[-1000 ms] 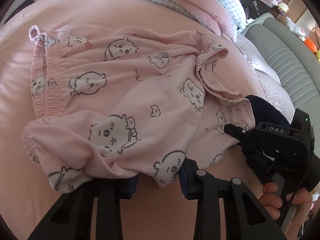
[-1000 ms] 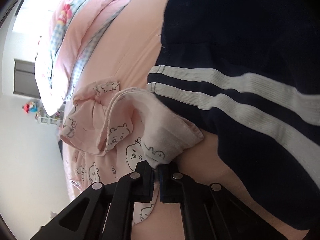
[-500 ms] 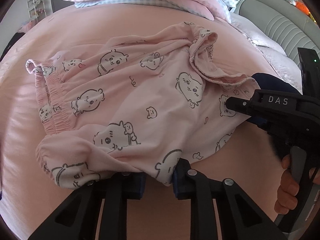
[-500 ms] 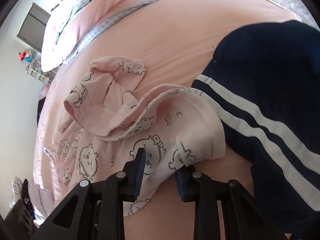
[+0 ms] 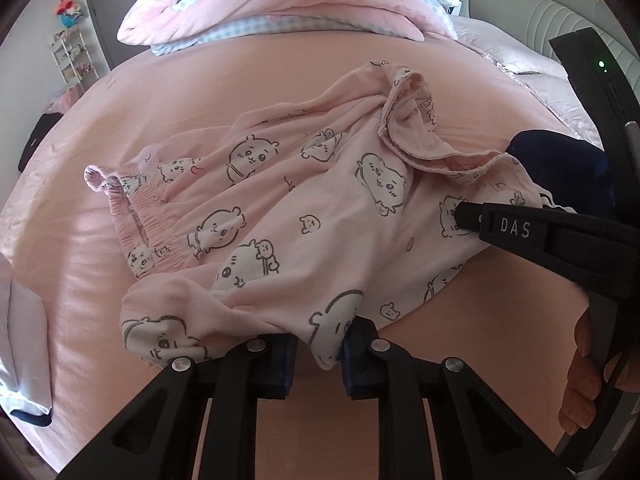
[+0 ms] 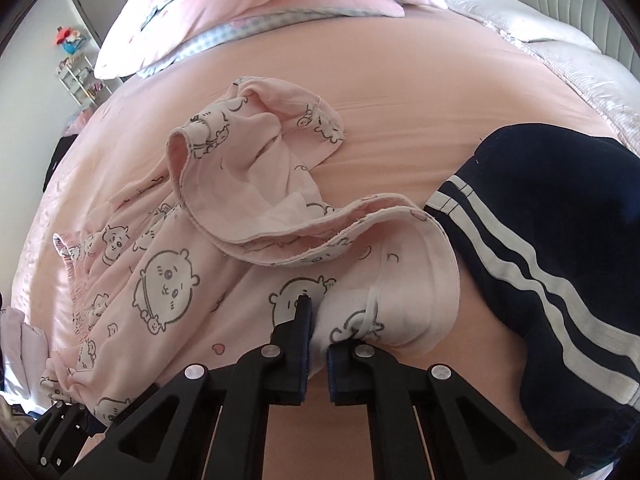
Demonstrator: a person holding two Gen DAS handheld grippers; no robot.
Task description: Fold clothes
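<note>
Pink pyjama shorts (image 5: 320, 208) printed with cartoon animals lie spread on the pink bed sheet (image 5: 200, 80), elastic waistband at the left and leg openings at the right. My left gripper (image 5: 320, 354) is shut on the near edge of the left leg, and cloth bunches between its blue pads. In the right wrist view my right gripper (image 6: 319, 344) is shut on the hem of the pyjama shorts (image 6: 192, 280) at the near leg opening. Its black finger, marked DAS, also shows in the left wrist view as the right gripper (image 5: 460, 212) lying on the cloth, with a hand (image 5: 584, 380) on its handle.
A navy garment (image 6: 560, 240) with white stripes lies right of the shorts, touching the hem. A rolled pink and checked duvet (image 5: 280, 0) fills the far side. A grey padded headboard (image 5: 560, 20) is at the far right. A white garment (image 5: 20, 352) lies at the left edge.
Both grippers have drawn back, so more of the bed shows. The right gripper opened half a second ago and has shut again on the hem. The left fingers have narrowed onto the cloth.
</note>
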